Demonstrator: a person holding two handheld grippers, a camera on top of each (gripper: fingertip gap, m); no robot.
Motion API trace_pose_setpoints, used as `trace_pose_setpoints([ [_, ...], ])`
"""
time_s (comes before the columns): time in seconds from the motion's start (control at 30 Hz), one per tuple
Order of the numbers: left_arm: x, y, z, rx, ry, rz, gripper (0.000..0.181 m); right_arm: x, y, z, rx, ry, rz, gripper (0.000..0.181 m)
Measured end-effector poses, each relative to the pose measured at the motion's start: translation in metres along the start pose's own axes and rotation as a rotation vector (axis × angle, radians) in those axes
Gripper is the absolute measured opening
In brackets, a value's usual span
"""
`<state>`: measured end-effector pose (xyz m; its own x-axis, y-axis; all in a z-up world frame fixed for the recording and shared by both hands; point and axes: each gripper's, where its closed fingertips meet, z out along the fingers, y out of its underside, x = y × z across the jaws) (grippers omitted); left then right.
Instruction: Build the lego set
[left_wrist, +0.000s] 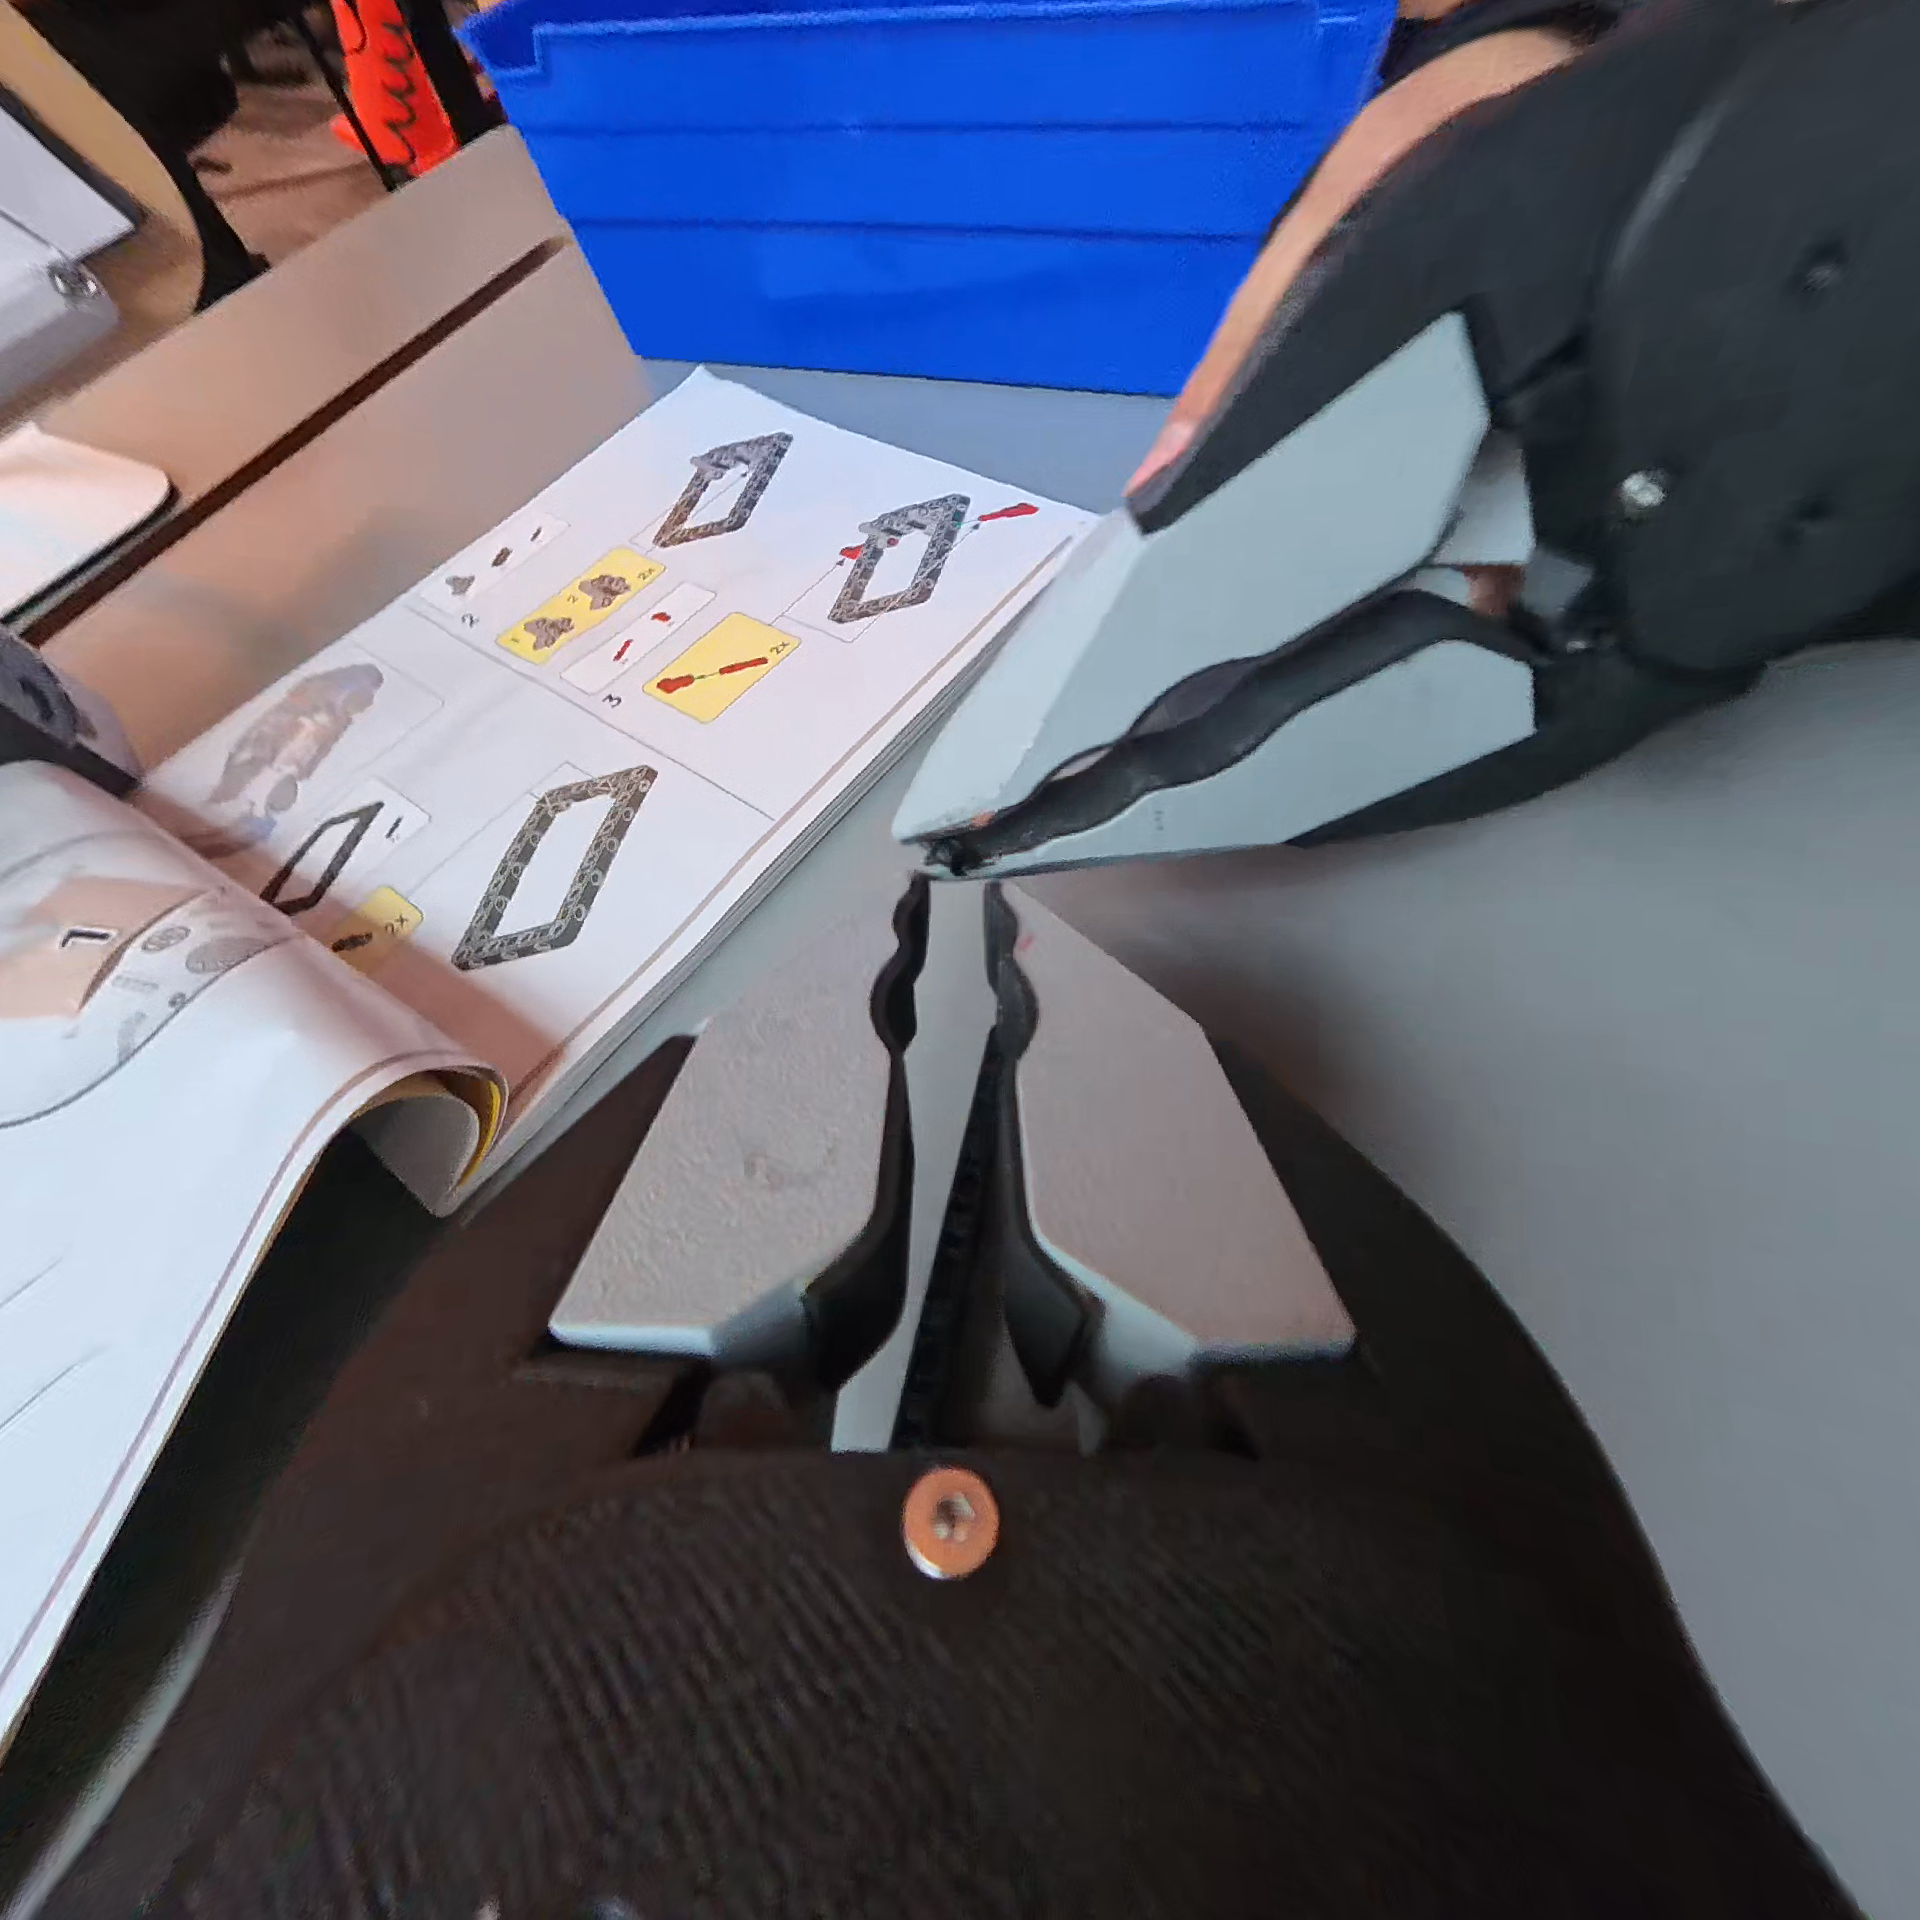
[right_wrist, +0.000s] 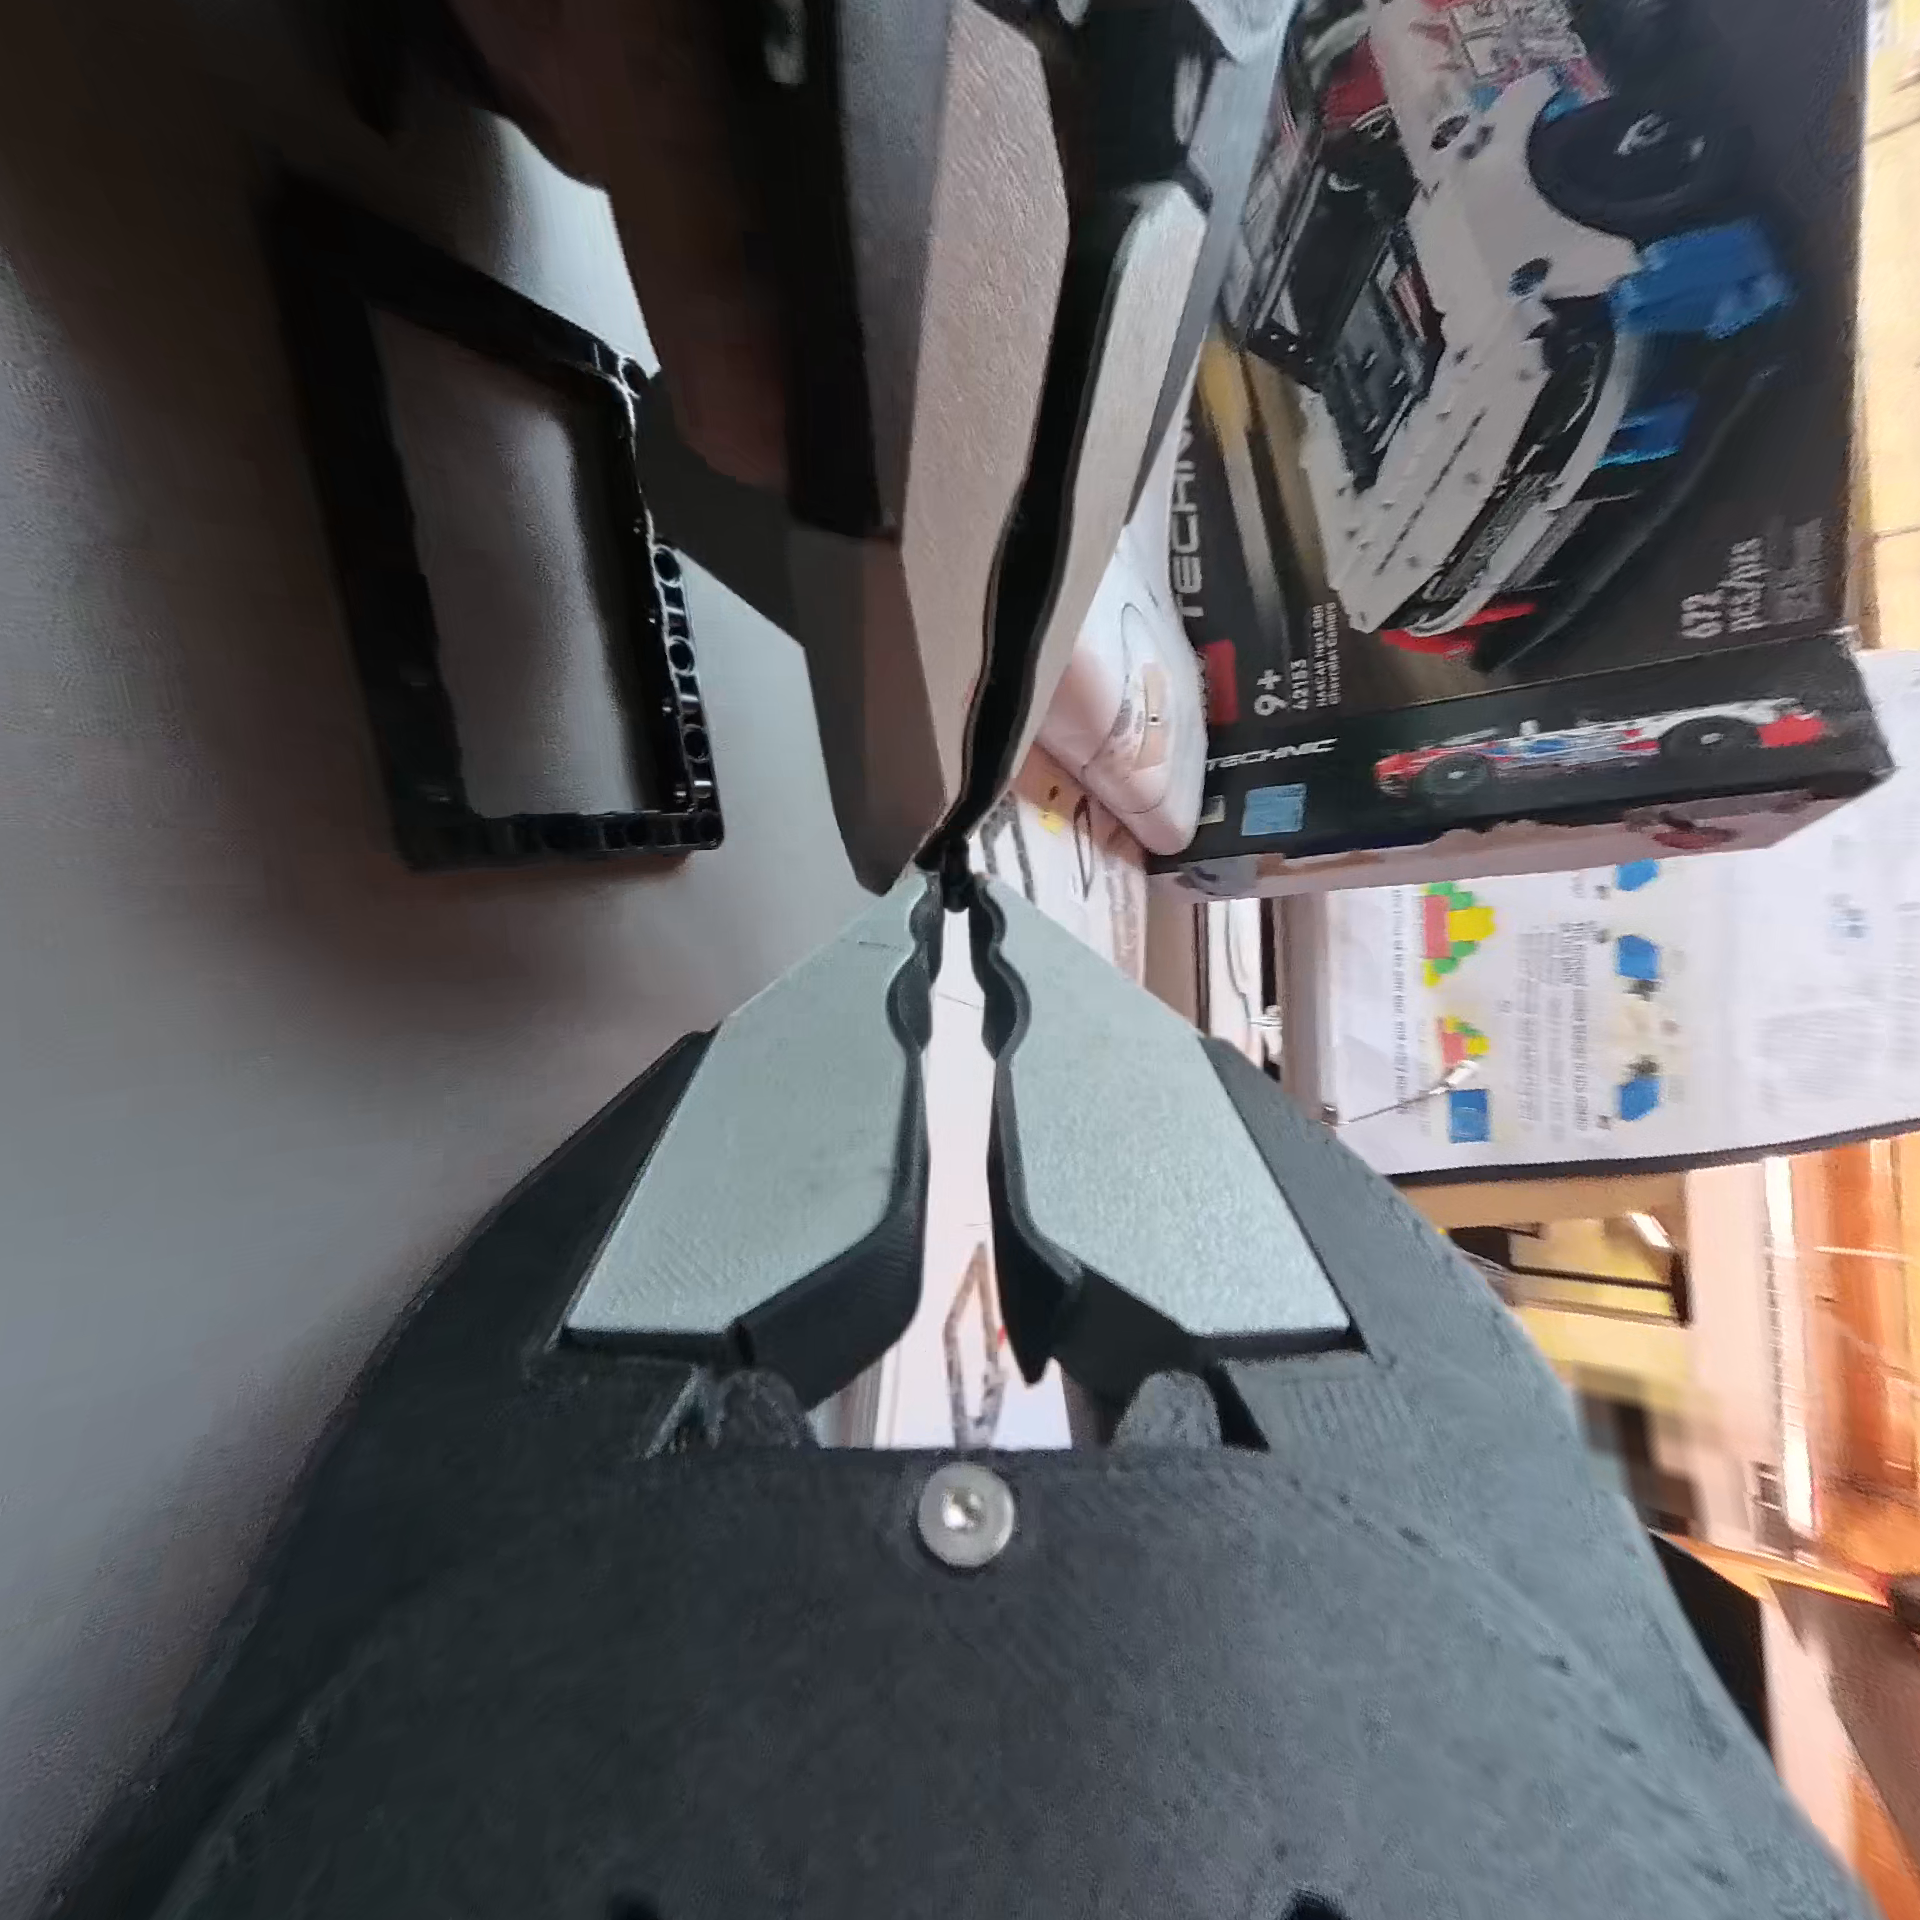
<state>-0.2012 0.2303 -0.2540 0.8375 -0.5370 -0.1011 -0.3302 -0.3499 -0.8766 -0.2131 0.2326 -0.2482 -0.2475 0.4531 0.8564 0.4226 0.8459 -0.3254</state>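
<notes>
Grey and bare, the table (left_wrist: 1558, 1039) carries an open instruction booklet (left_wrist: 582, 727) on its left part, a blue plastic bin (left_wrist: 935, 187) behind it, and, in the right wrist view, the set's printed box (right_wrist: 1507, 416) standing beyond. A black rectangular Technic frame (right_wrist: 540, 582) lies flat on the table, apart from the booklet as far as can be told.

Both tools meet tip to tip above the table. The left hand-held gripper (left_wrist: 956, 894) is nearly closed, its tips a narrow slit apart. The right hand-held gripper (left_wrist: 951, 847) is pressed together at the tips, and a tiny black piece (right_wrist: 948, 862), probably a connector pin, sits where the two pairs of tips meet. Which tool really has it cannot be told; it looks pinched in the right one and offered to the left.

Such a pin is light, hard and smooth, so it will likely twist or pop out if squeezed at its end. Taking it across the middle collar seems safest. The frame is stiff and light; grip one long side so that its holes stay free.
</notes>
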Motion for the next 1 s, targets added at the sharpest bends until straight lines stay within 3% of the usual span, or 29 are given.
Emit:
trace_pose_setpoints([
  [0.2,-0.001,0.0,0.0,0.008,0.055,-0.106,0.009,0.004,0.005,0.005,-0.104,0.109,-0.132,0.002],
  [0.5,-0.005,-0.013,-0.012,0.094,0.072,-0.237,0.009,0.021,-0.008,-0.005,-0.119,0.282,-0.285,0.001],
  [1.0,-0.001,-0.012,-0.016,0.131,0.105,-0.324,0.012,0.012,-0.004,0.0,-0.163,0.286,-0.395,0.001],
])
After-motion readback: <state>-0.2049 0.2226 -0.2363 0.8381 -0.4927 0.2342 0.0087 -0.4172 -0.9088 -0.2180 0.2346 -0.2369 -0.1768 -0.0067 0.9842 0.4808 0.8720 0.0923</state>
